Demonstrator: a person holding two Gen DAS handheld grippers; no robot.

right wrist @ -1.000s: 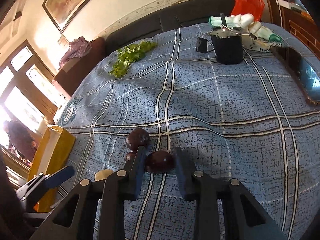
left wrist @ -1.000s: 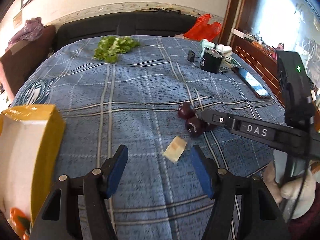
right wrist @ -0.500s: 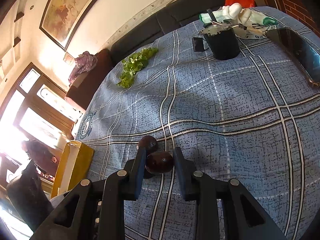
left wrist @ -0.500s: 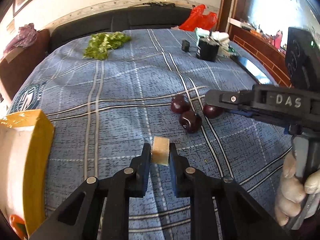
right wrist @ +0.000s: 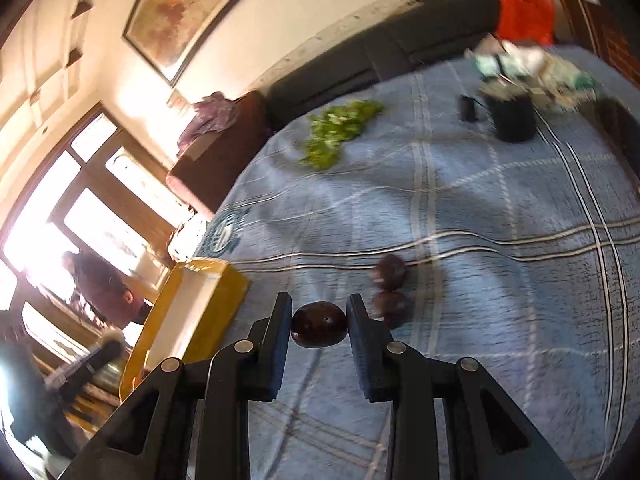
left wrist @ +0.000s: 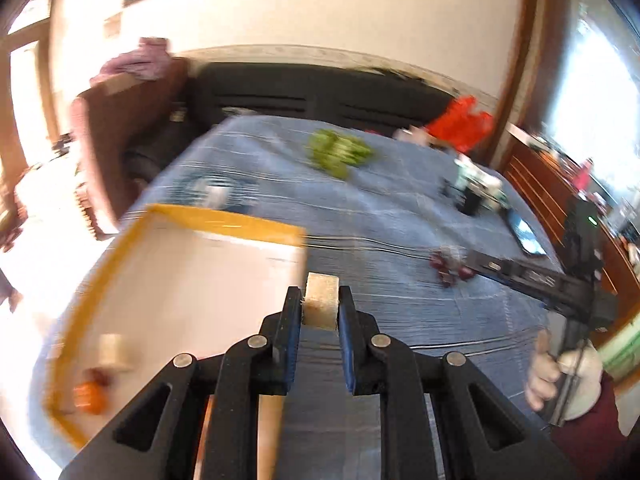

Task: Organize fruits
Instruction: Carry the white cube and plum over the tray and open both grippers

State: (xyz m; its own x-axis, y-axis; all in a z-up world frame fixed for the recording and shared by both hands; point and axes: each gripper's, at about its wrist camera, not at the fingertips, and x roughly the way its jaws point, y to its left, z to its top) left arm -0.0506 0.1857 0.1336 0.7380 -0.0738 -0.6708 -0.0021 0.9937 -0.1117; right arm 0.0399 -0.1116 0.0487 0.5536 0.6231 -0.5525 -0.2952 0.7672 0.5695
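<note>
Surface (right wrist: 500,208) under blue plaid cloth. Yellow-rimmed box (left wrist: 224,220) at its near-left edge already holds a pale chunk (left wrist: 114,350), something orange (left wrist: 90,398) and maybe a dark fruit, too blurred to call. Left gripper (left wrist: 320,308): jaws clamped on a pale fruit chunk (left wrist: 320,304), held above the box's right rim. Right gripper (right wrist: 319,322): jaws closed on a dark plum (right wrist: 319,324), lifted clear of the cloth. Two more plums (right wrist: 390,272) lie on the cloth just beyond. Roughly midway: two in transit, two left.
</note>
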